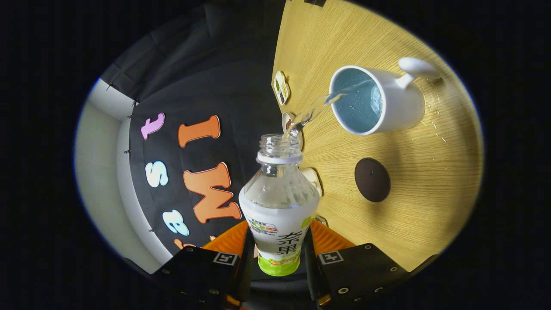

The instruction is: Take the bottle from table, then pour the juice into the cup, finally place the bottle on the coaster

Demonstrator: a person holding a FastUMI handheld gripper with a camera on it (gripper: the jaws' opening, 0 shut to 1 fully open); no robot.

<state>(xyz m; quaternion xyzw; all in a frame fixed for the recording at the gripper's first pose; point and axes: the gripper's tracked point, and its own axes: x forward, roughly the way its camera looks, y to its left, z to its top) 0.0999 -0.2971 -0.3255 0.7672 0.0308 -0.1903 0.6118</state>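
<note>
Pinching bottle (279,215) w/ gripper (277,254) | tilted, clear stream into cup (402,107) | coaster (372,179) beside cup, bare

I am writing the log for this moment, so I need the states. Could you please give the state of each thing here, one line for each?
Bottle: uncapped, tilted, held between the fingers, pouring.
Stream of clear liquid: running from the bottle's mouth into the mug.
White mug: on the table, taking the liquid, drops on its blue inside.
Dark round coaster: bare, on the table.
Gripper: shut on the bottle.
</note>
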